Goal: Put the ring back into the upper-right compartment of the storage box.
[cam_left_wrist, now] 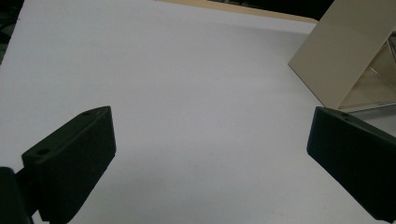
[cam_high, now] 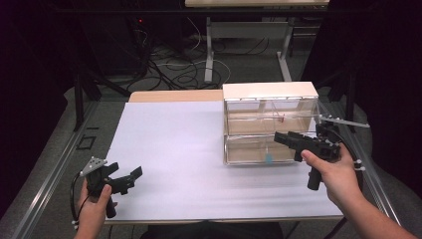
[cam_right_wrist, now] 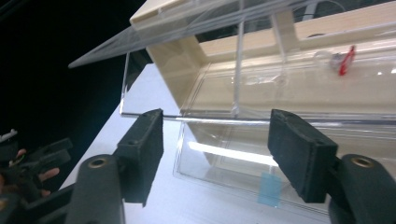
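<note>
Cabinet: clear acrylic two-tier cabinet [cam_high: 271, 124] with cream wood top and sides, on the right half of the bench [cam_high: 169, 149], toward the far edge.
Cabinet look: see-through front panels, upper and lower compartment; long axis runs left-right across the bench; glossy, reflective.
Contents: small red item [cam_right_wrist: 345, 60] in upper compartment, right part; small light-blue tab [cam_right_wrist: 271, 189] on the lower front panel.
Upper flap: clear flap [cam_right_wrist: 187, 28] tilted up and outward above the top compartment, as seen in the right gripper view.
Right hand-held gripper: [cam_high: 286, 138] level, pointing left along the cabinet front, jaws at the lower tier's right end; jaws apart, nothing between pads [cam_right_wrist: 144, 149], no contact with acrylic that I can tell.
Key relation: cabinet lies straight ahead of the right hand-held gripper, just beside its tips; the lower compartment's top front edge runs across between the two jaws in the right gripper view.
Left hand-held gripper: [cam_high: 130, 177] near bench's front-left corner, well apart from cabinet; jaws wide apart, empty, over bare bench.
Nearer hand: right, by far.
Likely step: judged as working on the cabinet front panel with the right hand; left idle.
Risk: acrylic slick, thin edge, jaws could slip.
</note>
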A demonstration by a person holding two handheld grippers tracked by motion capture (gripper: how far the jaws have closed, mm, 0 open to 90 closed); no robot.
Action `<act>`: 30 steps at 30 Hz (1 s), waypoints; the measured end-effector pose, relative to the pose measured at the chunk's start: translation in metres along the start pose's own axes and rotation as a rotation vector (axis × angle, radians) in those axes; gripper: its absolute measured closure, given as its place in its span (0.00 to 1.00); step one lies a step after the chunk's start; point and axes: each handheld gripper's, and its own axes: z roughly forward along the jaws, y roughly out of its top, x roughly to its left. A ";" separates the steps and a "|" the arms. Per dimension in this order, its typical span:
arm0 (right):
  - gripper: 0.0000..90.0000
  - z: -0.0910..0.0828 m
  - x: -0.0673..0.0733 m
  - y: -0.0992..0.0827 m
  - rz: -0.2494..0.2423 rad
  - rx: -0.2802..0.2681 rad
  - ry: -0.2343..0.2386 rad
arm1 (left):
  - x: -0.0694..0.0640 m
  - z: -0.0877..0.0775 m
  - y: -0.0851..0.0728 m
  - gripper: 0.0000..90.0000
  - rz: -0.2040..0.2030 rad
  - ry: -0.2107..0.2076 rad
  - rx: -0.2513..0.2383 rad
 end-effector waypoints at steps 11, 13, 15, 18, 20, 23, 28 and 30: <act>0.26 0.016 0.005 -0.016 -0.049 0.052 0.019 | -0.002 0.001 0.000 0.02 0.004 -0.011 0.006; 0.23 0.020 0.006 -0.020 -0.052 0.060 0.026 | -0.002 0.001 0.000 0.02 0.005 -0.013 0.009; 0.22 0.024 0.008 -0.024 -0.075 0.065 0.026 | -0.003 0.001 0.000 0.02 0.007 -0.015 0.010; 0.20 0.031 0.011 -0.032 -0.090 0.080 0.038 | -0.003 0.002 0.000 0.02 0.008 -0.018 0.013; 0.19 0.035 0.013 -0.037 -0.117 0.088 0.043 | -0.003 0.002 -0.001 0.02 0.010 -0.020 0.015; 0.18 0.042 0.017 -0.045 -0.133 0.104 0.054 | -0.003 0.002 -0.001 0.02 0.011 -0.021 0.020; 0.18 0.055 0.021 -0.060 -0.205 0.136 0.047 | -0.004 0.003 -0.001 0.02 0.016 -0.026 0.025; 0.18 0.061 0.021 -0.066 -0.218 0.143 0.059 | -0.005 0.003 -0.001 0.02 0.017 -0.028 0.025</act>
